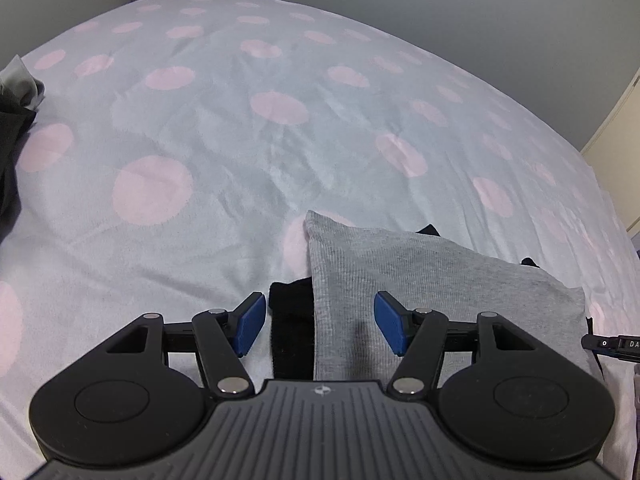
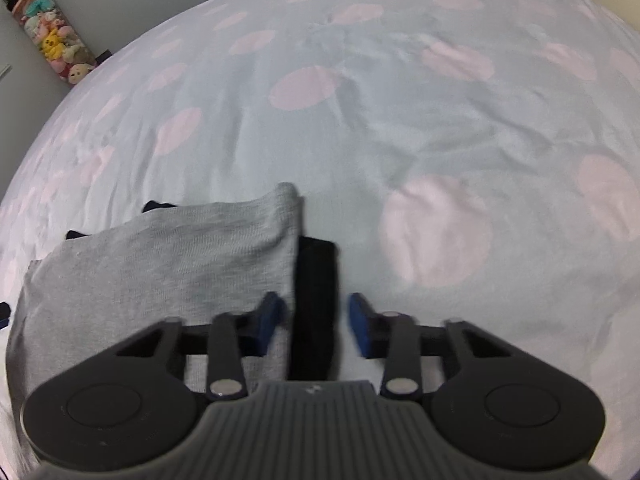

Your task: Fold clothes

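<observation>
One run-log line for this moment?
garment: grey cloth folded over black cloth, on spotted bedsheet | left gripper: jaws open | right gripper: jaws astride black edge

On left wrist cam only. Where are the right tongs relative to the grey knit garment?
Observer: The right tongs sit at the right edge of the grey knit garment, straddling a black fabric strip that sticks out beside it.
Operator: Gripping it?
Observer: Doesn't look so. The blue pads stand apart on either side of the strip, though that view is blurred.
Operator: What's past the strip on that side?
Observer: The pale bed cover with pink dots, wrinkled, with one large pink dot just right of the tongs.
</observation>
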Tool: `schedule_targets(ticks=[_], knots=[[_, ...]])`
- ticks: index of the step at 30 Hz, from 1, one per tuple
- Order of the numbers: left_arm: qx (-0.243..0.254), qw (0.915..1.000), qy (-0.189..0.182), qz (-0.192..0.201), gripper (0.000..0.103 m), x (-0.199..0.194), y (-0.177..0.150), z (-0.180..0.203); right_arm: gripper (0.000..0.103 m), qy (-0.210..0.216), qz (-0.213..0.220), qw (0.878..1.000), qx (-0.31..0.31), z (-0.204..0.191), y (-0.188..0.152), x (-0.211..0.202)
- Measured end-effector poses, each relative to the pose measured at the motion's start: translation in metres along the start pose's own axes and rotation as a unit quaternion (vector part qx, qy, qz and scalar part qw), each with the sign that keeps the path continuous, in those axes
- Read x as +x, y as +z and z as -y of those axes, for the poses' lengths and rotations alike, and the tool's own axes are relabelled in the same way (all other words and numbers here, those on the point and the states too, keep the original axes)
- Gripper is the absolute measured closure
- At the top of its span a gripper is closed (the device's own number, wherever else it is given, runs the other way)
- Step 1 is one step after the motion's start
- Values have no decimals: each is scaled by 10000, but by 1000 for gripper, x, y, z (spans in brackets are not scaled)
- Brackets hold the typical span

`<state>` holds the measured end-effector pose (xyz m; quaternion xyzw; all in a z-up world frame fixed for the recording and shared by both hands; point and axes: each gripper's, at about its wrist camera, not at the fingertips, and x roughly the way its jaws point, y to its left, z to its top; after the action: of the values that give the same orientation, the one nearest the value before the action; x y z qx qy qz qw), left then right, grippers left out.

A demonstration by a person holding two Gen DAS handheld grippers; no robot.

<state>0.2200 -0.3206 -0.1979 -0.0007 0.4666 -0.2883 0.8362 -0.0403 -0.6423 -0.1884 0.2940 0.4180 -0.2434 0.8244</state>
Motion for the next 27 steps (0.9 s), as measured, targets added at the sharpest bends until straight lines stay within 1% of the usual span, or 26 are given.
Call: schedule_targets(ticks=[2, 4, 8, 12, 17, 20, 23, 25, 27], knots=[[28, 10000, -59, -1, 45, 0, -1, -1, 91, -35, 61, 9998, -163, -9, 0, -5], [42, 9999, -119, 8, 45, -1, -1, -3, 91, -79, 145, 9993, -325, -19, 2, -11], [-28, 9996, -269, 75, 45, -7, -1, -8, 92, 66, 322, 9989, -338, -39, 8, -34], [-117, 9986, -506, 141, 46, -15, 1, -13, 92, 220, 410, 9978, -465, -72, 13, -54], [-137, 9957, -889, 217, 48, -25, 4, -15, 92, 641, 568, 9952, -476, -120, 18, -75], [-112, 9939, -1064, 283, 52, -30, 5, -17, 92, 884, 589, 9924, -617, -155, 19, -79], [-160, 9936, -1077, 310, 54, -30, 6, -23, 92, 1096, 551, 9893, -784, -191, 19, -76], [-185, 9944, -1001, 289, 55, -27, 7, -28, 92, 1221, 505, 9872, -894, -214, 18, -69], [-169, 9958, -871, 218, 59, -23, 7, -32, 92, 1365, 438, 9845, -1008, -238, 14, -61]])
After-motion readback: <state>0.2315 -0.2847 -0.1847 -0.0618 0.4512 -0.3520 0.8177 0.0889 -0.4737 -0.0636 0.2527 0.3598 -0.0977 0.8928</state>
